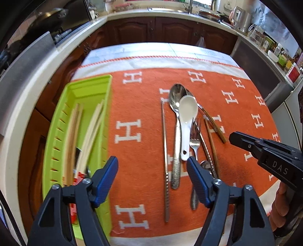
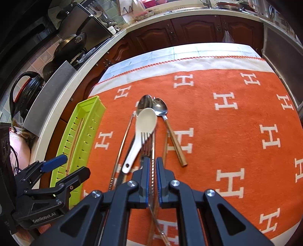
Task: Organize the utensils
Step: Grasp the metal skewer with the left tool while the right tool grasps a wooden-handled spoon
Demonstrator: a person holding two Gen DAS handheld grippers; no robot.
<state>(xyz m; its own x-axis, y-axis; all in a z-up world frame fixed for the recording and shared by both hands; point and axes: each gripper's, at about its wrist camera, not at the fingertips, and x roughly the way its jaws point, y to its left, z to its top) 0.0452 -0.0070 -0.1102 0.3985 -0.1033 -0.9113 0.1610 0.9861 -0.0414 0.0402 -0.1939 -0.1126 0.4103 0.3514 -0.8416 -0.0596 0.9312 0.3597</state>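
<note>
Orange cloth [image 1: 144, 106] patterned with white H letters covers the work surface, viewed from above by both wrist cameras. Nearest the left camera, the left gripper [image 1: 152, 163] hangs with its blue-padded jaws wide apart and nothing between them, above the cloth between the green tray [image 1: 89, 85] and the utensil pile. The right gripper [image 2: 153, 160] stands with its jaws nearly together; whether its pads press the ridged metal chopstick [image 2: 151, 181] seen in the narrow gap cannot be told. Beyond the fingertips lies the loose pile: a white ceramic spoon [image 1: 187, 113] resting over a metal spoon [image 1: 175, 98], a fork [image 1: 195, 140] beside them, a second metal chopstick [image 1: 165, 151] to the left, and a wood-handled spoon [image 2: 171, 132] to the right. Wooden chopsticks [image 1: 89, 132] lie inside the tray. Farthest back, dark wooden cabinets [image 1: 170, 30] carry a pale countertop [image 1: 132, 14].
</note>
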